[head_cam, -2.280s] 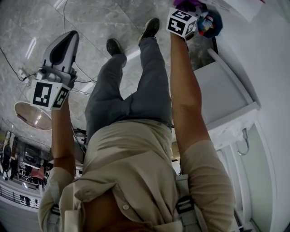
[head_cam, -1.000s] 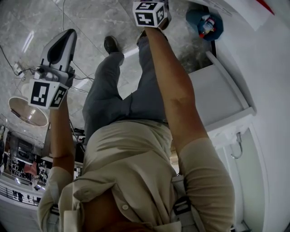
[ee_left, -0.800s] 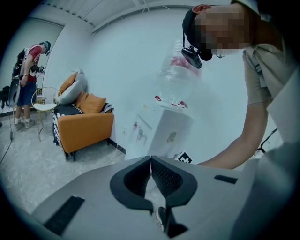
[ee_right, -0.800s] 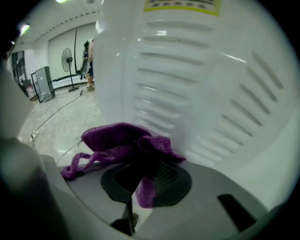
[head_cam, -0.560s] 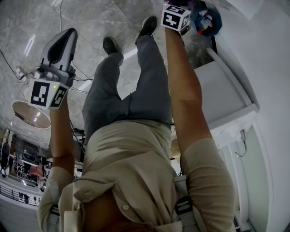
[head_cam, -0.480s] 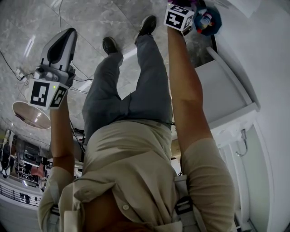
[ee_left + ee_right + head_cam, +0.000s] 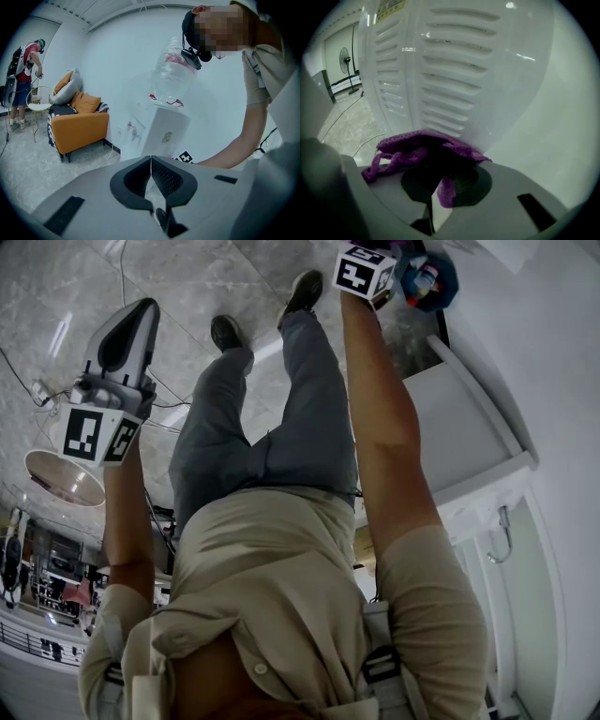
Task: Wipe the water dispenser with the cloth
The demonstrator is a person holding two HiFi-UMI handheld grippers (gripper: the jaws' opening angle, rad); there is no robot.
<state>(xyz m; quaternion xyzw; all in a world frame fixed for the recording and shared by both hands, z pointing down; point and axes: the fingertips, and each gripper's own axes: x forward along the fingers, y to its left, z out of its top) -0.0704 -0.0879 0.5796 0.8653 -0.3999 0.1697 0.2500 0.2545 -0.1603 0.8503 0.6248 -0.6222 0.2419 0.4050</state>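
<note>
While the right gripper pinches a purple cloth between its jaws, the bunched fabric sits right at the slatted white side of the water dispenser; whether it touches the slats cannot be told. Seen from the head, that arm reaches out towards the white cabinet. Held well away to the left over the marble floor, the left gripper has its jaws pressed together with nothing between them, pointing towards the dispenser and its clear bottle.
</note>
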